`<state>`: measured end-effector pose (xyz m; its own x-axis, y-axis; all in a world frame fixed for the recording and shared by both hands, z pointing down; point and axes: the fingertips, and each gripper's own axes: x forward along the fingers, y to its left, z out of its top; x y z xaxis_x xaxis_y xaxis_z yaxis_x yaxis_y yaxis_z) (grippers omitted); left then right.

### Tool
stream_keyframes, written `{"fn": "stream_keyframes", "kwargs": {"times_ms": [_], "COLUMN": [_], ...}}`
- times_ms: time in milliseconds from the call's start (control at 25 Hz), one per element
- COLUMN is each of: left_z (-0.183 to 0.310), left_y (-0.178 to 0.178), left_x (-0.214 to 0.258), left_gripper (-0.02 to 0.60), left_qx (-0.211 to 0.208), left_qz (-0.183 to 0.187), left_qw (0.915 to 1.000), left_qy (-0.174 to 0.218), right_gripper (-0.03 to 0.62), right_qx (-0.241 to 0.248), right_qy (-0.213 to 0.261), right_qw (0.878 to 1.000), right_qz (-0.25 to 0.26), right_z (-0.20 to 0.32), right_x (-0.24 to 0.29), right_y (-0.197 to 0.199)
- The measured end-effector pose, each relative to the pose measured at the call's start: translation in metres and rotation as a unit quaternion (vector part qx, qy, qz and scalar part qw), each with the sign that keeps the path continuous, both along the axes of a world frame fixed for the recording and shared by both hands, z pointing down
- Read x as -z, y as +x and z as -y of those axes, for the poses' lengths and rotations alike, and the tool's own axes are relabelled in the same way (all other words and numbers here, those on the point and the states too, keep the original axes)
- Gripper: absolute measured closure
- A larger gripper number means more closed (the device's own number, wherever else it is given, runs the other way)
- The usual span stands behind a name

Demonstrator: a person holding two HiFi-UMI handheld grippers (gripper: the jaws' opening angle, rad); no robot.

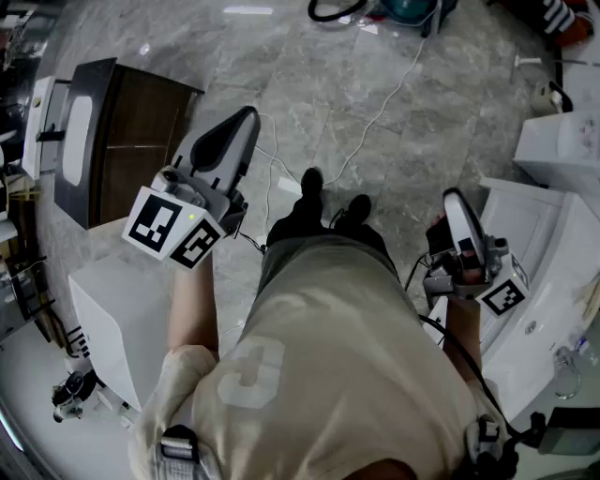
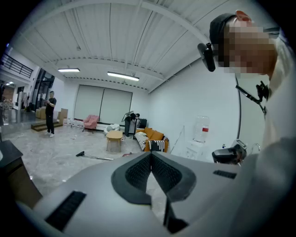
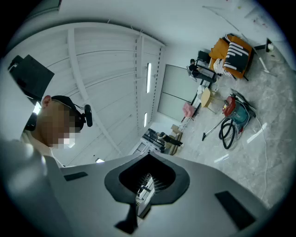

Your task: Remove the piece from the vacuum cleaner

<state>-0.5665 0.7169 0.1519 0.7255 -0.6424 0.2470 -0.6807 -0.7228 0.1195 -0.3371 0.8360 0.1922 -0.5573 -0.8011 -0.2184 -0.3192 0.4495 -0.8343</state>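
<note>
The vacuum cleaner [image 1: 409,9], teal with a black hose, stands on the floor far ahead of me at the top edge of the head view. The right gripper view shows the vacuum cleaner [image 3: 237,115] with its coiled hose and a wand lying beside it. A loose wand [image 2: 95,156] lies on the floor in the left gripper view. My left gripper [image 1: 246,120] is raised at chest height, shut and holding nothing. My right gripper [image 1: 454,199] is also held up, shut and holding nothing. Both are far from the vacuum cleaner.
A dark cabinet [image 1: 127,141] and a white box [image 1: 117,319] stand at my left. A white counter [image 1: 548,253] runs along my right. A white cable [image 1: 380,117] trails across the grey floor. In the distance are a person in black [image 2: 50,113], a sofa [image 2: 152,139] and a small table [image 2: 114,139].
</note>
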Motion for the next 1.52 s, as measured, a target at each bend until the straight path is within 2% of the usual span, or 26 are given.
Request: {"fn": "stream_keyframes", "kwargs": {"times_ms": [120, 240, 360, 480, 600, 760, 1120, 1320, 1520], "left_z": [-0.001, -0.011, -0.029, -0.044, -0.053, -0.052, -0.082, -0.094, -0.084], "left_y": [-0.018, -0.021, -0.002, 0.025, 0.046, 0.060, 0.105, 0.113, 0.114], "left_x": [-0.007, -0.022, -0.040, -0.046, -0.042, -0.036, -0.037, -0.040, -0.040], "left_gripper": [0.578, 0.578, 0.578, 0.578, 0.578, 0.578, 0.578, 0.578, 0.578], "left_qx": [0.003, -0.021, -0.073, -0.137, -0.184, -0.219, -0.246, -0.236, -0.217], "left_qz": [-0.008, -0.026, -0.045, -0.062, -0.067, -0.050, -0.029, -0.008, -0.002], "left_qw": [0.9999, 0.9986, 0.9937, 0.9848, 0.9769, 0.9716, 0.9661, 0.9696, 0.9736], "left_qy": [-0.013, -0.042, -0.071, -0.087, -0.086, -0.075, -0.071, -0.066, -0.070], "right_gripper": [0.592, 0.592, 0.592, 0.592, 0.592, 0.592, 0.592, 0.592, 0.592], "right_qx": [0.004, 0.010, 0.011, 0.011, 0.013, 0.004, -0.007, 0.021, 0.049], "right_qy": [-0.003, -0.017, -0.011, 0.000, 0.008, 0.020, 0.028, 0.023, 0.059], "right_qw": [1.000, 1.000, 1.000, 1.000, 1.000, 1.000, 1.000, 0.999, 0.996], "right_qz": [-0.003, 0.007, 0.001, -0.001, 0.004, 0.010, -0.006, -0.018, -0.050], "right_z": [0.006, 0.010, 0.017, 0.023, 0.025, 0.023, -0.003, -0.007, -0.015], "right_x": [-0.002, -0.005, -0.001, 0.009, 0.019, 0.026, 0.019, 0.009, 0.020], "right_y": [-0.017, -0.040, -0.063, -0.081, -0.092, -0.095, -0.067, -0.066, -0.073]}}
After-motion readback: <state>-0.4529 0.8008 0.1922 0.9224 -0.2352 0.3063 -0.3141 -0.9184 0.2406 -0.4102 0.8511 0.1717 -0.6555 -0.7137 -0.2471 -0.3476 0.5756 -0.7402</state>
